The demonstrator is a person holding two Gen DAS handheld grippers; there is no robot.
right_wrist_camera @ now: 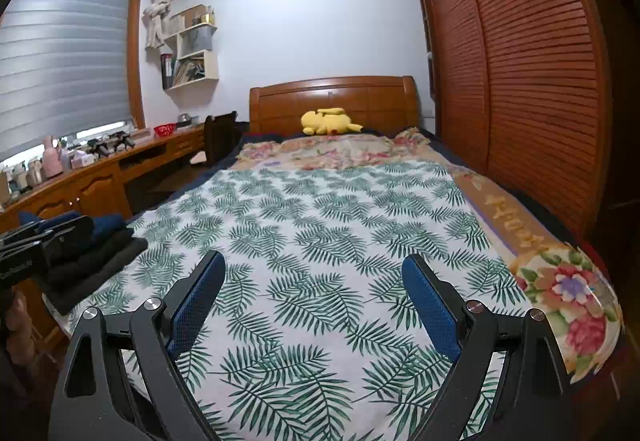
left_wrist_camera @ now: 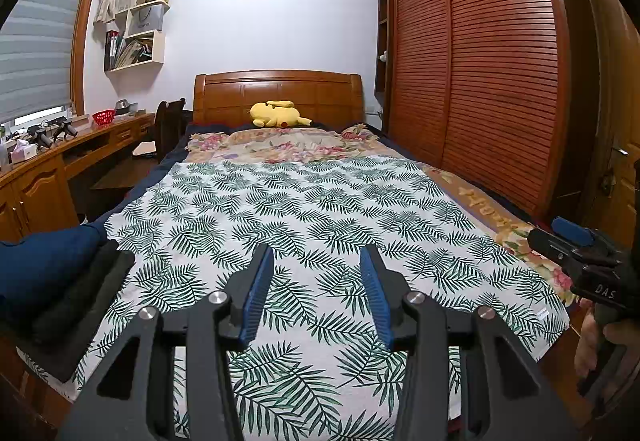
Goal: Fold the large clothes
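Observation:
A large white cloth with a green palm-leaf print (left_wrist_camera: pixel 320 217) lies spread flat over the bed; it also shows in the right wrist view (right_wrist_camera: pixel 328 233). My left gripper (left_wrist_camera: pixel 316 253) hovers open and empty above the cloth's near end. My right gripper (right_wrist_camera: pixel 314 261) is open wider and empty, also above the near end. The right gripper shows at the right edge of the left wrist view (left_wrist_camera: pixel 576 245). The left gripper shows at the left edge of the right wrist view (right_wrist_camera: pixel 44 241).
Folded dark clothes (right_wrist_camera: pixel 96 257) with a blue one (left_wrist_camera: pixel 44 265) on top sit on the cloth's near left corner. A floral blanket (right_wrist_camera: pixel 560 281) lies beneath, with a yellow plush (left_wrist_camera: pixel 278 114) at the headboard. A desk (left_wrist_camera: pixel 60 157) stands left, a slatted wardrobe (left_wrist_camera: pixel 480 81) right.

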